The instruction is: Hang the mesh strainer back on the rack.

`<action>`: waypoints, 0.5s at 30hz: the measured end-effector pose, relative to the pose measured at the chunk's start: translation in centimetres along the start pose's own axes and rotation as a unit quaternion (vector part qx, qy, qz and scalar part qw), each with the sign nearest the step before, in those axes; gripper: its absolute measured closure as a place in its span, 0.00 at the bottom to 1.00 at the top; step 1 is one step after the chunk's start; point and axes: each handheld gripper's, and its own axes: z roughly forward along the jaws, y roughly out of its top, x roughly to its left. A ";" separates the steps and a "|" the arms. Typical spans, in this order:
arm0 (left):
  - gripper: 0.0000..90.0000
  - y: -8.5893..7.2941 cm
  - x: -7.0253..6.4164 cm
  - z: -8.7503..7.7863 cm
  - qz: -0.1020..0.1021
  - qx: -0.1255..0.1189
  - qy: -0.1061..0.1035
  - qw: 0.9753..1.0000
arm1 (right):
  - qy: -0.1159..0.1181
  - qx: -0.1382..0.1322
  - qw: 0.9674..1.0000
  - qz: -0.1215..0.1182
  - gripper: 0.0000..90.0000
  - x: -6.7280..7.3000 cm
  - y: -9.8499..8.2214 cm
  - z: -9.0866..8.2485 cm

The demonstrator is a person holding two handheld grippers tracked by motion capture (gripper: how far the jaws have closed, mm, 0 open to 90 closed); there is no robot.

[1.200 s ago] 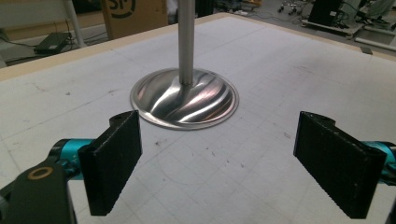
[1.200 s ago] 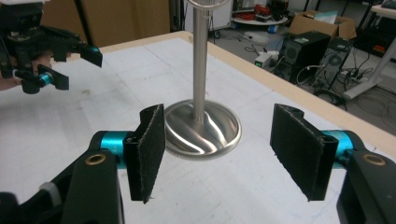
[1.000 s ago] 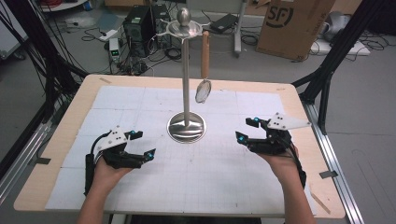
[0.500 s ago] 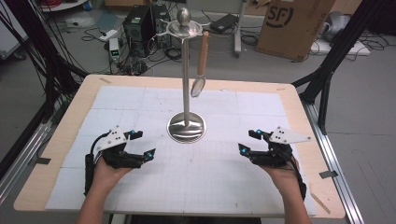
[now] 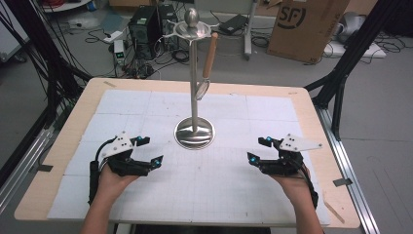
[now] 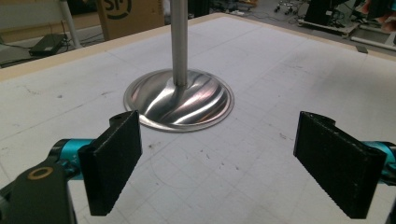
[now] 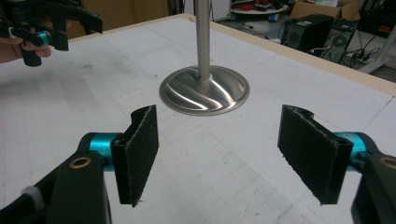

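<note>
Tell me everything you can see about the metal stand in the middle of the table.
The metal stand looks like polished steel: a round, domed base with swirled reflections, a thin upright pole, and a small dish topped by a ball. It stands upright on the white gridded mat, near the table's middle. A utensil with a wooden handle hangs from the top dish, its metal end beside the pole. Neither gripper touches the stand; both rest apart from the base.

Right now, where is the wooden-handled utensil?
In the high view, the wooden-handled utensil hangs from the silver metal stand's top disc, right of the pole, above the table's far middle.
</note>
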 end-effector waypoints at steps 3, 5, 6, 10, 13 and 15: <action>0.18 0.0 -0.1 0.0 -0.002 -0.001 -0.001 1.000 | -0.002 0.001 1.000 0.004 0.30 -0.2 -0.2 0.0; 0.18 0.0 0.0 0.1 -0.004 -0.002 -0.003 1.000 | -0.006 0.001 1.000 0.008 0.28 -0.3 -0.2 -0.1; 0.18 0.0 0.0 0.1 -0.005 -0.003 -0.004 1.000 | -0.007 0.001 1.000 0.009 0.28 -0.4 -0.3 -0.1; 0.18 0.1 -0.1 0.1 -0.005 -0.006 -0.005 1.000 | -0.010 0.001 1.000 0.010 0.27 -0.6 -0.4 -0.1; 0.18 0.1 -0.2 0.1 -0.001 -0.005 -0.006 1.000 | -0.013 0.008 1.000 0.015 0.26 -0.7 -0.6 0.0; 0.18 0.2 -0.3 0.1 -0.001 -0.004 -0.009 1.000 | -0.015 0.009 1.000 0.016 0.26 -0.8 -0.7 0.0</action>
